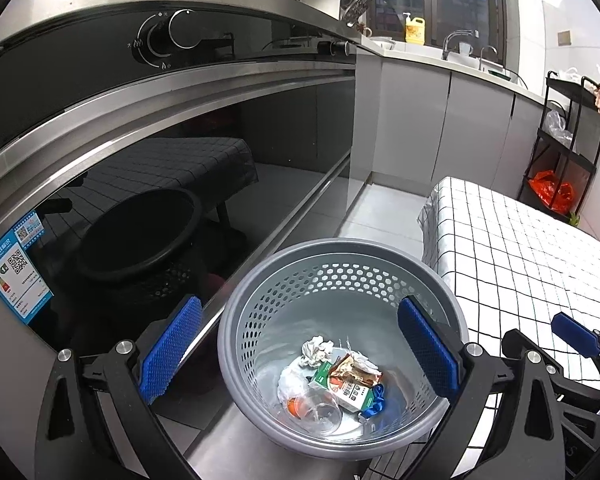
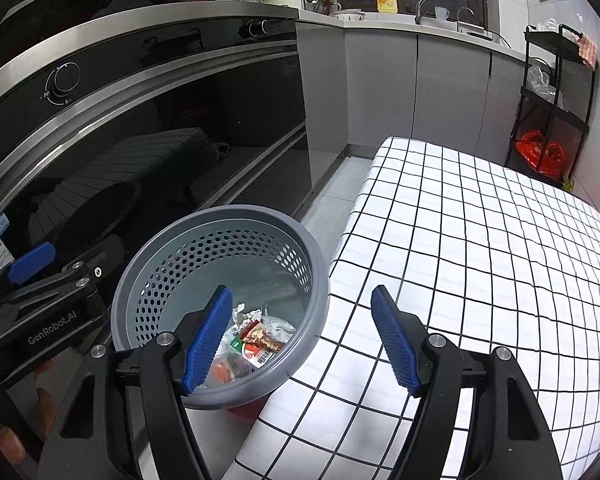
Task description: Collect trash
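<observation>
A grey perforated waste basket (image 1: 260,280) stands on the floor between the oven front and the table; it also shows in the right wrist view (image 2: 204,220). Inside lie crumpled paper (image 1: 315,350), a snack wrapper (image 1: 352,376), a clear plastic cup (image 1: 320,410) and a blue scrap (image 1: 374,398). My left gripper (image 1: 300,344) is open and empty, hovering above the basket. My right gripper (image 2: 300,336) is open and empty, above the basket's right rim and the table edge. The left gripper also shows at the left of the right wrist view (image 2: 32,264).
A table with a white black-grid cloth (image 2: 480,240) is right of the basket. A glossy black oven front (image 1: 160,180) is on the left. Grey cabinets (image 2: 380,92) and a sink counter run behind. A black shelf cart (image 2: 552,100) holds a red bag.
</observation>
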{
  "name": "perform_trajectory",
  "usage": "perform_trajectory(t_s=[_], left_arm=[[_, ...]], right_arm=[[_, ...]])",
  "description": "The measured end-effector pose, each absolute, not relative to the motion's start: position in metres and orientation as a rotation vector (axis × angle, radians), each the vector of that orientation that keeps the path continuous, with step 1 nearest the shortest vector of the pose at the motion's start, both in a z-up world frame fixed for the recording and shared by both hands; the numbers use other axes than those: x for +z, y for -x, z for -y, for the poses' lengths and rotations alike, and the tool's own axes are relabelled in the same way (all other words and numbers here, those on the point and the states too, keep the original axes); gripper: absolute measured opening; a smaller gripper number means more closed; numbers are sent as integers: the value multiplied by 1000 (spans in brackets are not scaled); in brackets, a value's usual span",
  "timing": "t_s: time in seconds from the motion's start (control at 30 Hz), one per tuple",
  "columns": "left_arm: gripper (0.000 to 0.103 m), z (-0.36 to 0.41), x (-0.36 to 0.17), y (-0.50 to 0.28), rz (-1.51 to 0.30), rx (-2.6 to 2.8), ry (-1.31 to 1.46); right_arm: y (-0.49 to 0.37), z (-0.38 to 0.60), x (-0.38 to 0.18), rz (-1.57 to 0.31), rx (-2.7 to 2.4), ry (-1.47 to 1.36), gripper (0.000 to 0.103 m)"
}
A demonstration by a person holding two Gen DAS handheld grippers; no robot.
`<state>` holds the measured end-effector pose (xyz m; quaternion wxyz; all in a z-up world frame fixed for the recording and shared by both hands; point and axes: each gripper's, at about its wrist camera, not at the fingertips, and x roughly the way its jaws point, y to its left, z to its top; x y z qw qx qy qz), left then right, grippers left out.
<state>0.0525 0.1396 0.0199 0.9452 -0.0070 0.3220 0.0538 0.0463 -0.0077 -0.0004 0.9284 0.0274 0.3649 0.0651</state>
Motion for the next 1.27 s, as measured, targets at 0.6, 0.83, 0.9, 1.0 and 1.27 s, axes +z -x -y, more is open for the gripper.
perform_trajectory(t_s=[0.6, 0.83, 0.9, 1.0, 1.27], left_arm=[[97, -140, 20, -51, -658, 112, 19], [97, -142, 21, -51, -657, 107, 32], [97, -142, 21, -51, -659, 105, 33], [97, -142, 21, -51, -657, 109, 35], [97, -140, 22, -51, -656, 112, 36]], right_arm=[[-46, 2, 1, -745, 126, -52, 69], [-46, 0, 1, -747, 128, -53, 69], [-46, 0, 1, -748, 127, -54, 69], [-46, 0, 1, -748, 127, -56, 69], [-48, 0, 0, -750, 128, -59, 69]])
